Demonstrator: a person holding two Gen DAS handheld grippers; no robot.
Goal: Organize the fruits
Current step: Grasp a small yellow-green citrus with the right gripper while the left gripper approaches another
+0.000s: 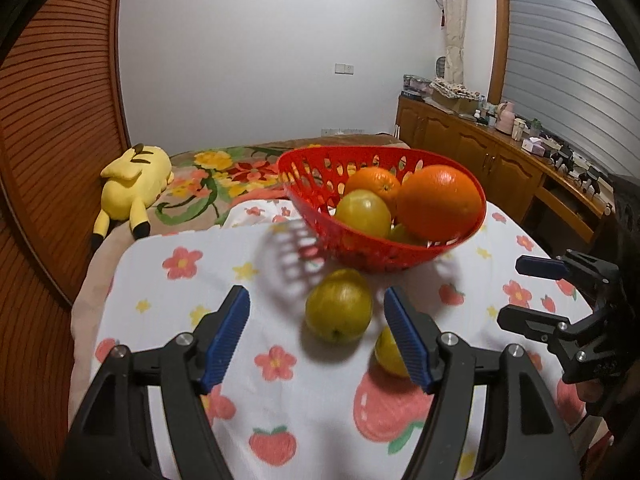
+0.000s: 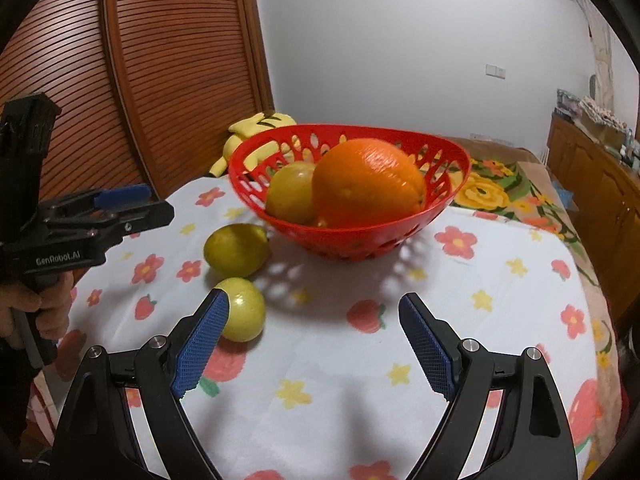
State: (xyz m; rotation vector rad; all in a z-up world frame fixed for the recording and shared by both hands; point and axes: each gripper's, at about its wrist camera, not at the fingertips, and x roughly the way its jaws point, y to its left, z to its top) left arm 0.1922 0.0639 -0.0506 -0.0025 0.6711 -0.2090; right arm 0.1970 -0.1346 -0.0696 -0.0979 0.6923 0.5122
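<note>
The left tool (image 1: 316,334) has its jaws spread wide and grips nothing; between its blue pads (image 1: 226,338) lies the larger green fruit (image 1: 339,306), so I judge this tool is lined up to close on it. This fruit rests on the surface (image 1: 224,280), which is covered with a white cloth printed with flowers and strawberries, and it sits just in front of the red basket (image 1: 312,216). A little to the right, partly hidden behind the right pad of the left tool, lies a smaller green fruit (image 1: 386,354). Both are outside the basket, so they seem to be the fruits that are left to put away.

The basket stands near the far edge of the surface, and its perforated wall throws a spotted shadow on the cloth. Inside it a large orange (image 1: 440,202) sits at the right, a smaller orange (image 1: 374,184) behind it, and a green fruit (image 1: 362,212) at the left; one more green piece may be under them, but the view is too blocked to be sure.

The right tool (image 2: 314,344) is also fully open and empty. Its left pad is just beside the smaller green fruit, perhaps touching it, while its right pad stands over bare cloth. So it is not yet centred on any fruit.
</note>
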